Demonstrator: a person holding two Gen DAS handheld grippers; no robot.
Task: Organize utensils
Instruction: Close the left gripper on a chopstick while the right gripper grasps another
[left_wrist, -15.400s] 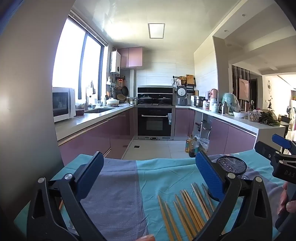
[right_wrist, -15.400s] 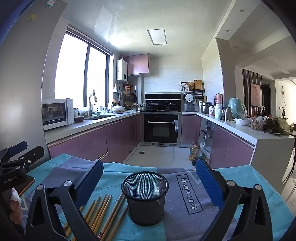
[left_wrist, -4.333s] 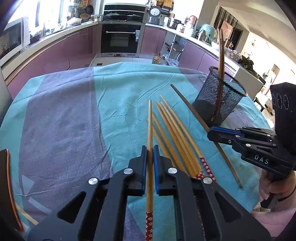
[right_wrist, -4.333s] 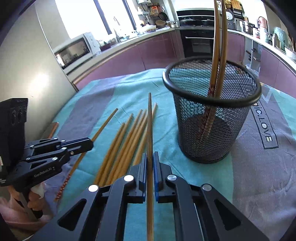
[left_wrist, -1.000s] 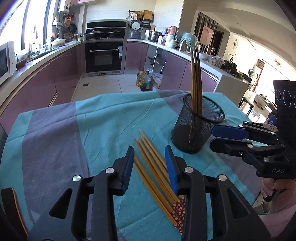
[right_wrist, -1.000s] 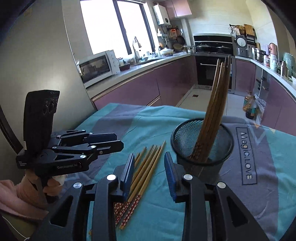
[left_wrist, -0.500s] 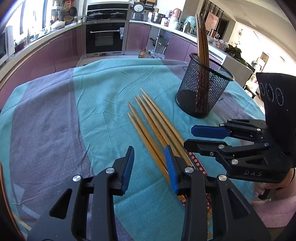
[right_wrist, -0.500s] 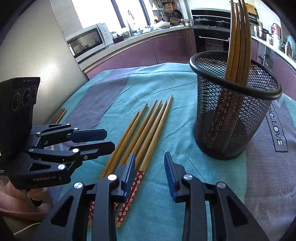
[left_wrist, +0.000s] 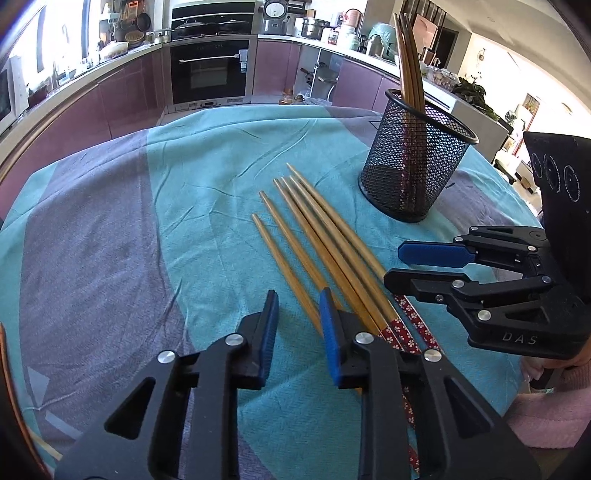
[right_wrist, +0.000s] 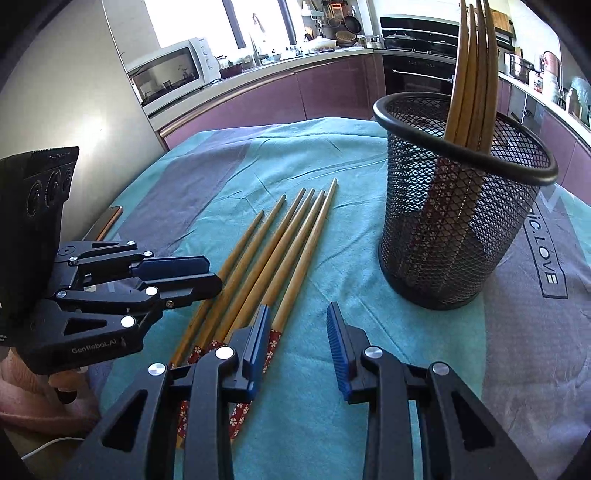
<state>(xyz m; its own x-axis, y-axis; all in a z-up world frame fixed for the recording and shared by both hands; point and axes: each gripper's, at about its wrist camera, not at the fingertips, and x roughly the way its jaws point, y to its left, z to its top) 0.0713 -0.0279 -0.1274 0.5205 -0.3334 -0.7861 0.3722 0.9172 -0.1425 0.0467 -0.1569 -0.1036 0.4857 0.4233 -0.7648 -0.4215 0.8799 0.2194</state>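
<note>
Several wooden chopsticks with red patterned ends lie side by side on the cloth. A black mesh holder stands upright to their right, with several chopsticks leaning in it. My left gripper hangs low over the near end of the row. Its jaws are closing, and the leftmost chopstick lies just inside its right pad without being pressed. My right gripper is open, with the rightmost chopstick lying just inside its left pad.
A teal and grey-purple tablecloth covers the table. A phone lies near the cloth's left edge. A pink sleeve shows behind the right gripper. Purple kitchen cabinets and an oven stand beyond the table.
Both grippers have sunk and tipped down toward the near ends of the chopsticks on the cloth. The left gripper's jaws have narrowed. The chopsticks and the holder have not moved.
</note>
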